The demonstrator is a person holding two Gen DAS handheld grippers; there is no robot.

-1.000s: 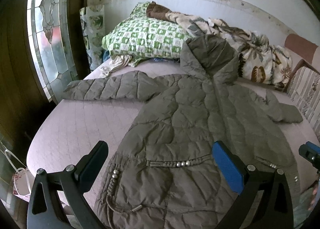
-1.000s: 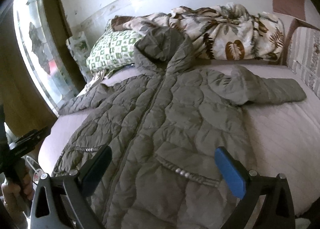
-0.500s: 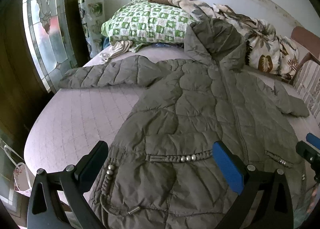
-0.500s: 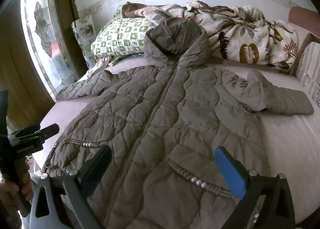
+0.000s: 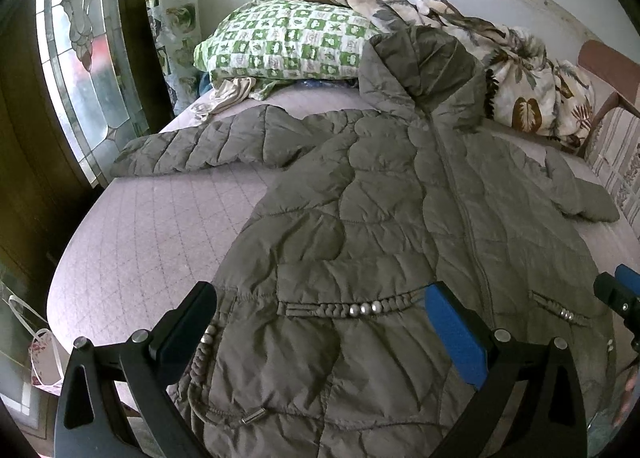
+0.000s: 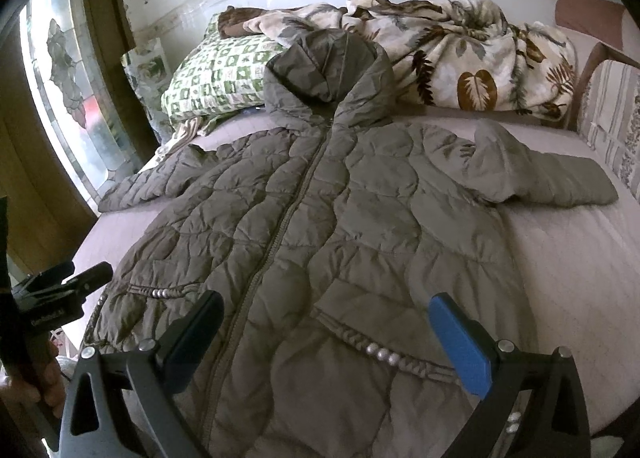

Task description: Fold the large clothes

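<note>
Bed (image 5: 152, 225) w/ coat (image 5: 360, 225) spread flat, front up, sleeves out. Left gripper (image 5: 320, 318) & right gripper (image 6: 326, 334) both wide open, empty, over hem. Risk: puffy slick fabric slips or bunches if pinch is shallow; bead trim may snag.

The coat's (image 5: 380, 225) hem runs off the bottom edge in both wrist views — its lower corners stay unseen. The right gripper (image 5: 618, 294) shows only as a sliver at the left view's edge. The pillow (image 6: 216, 77) hides partly behind the hood (image 6: 328, 69).
</note>
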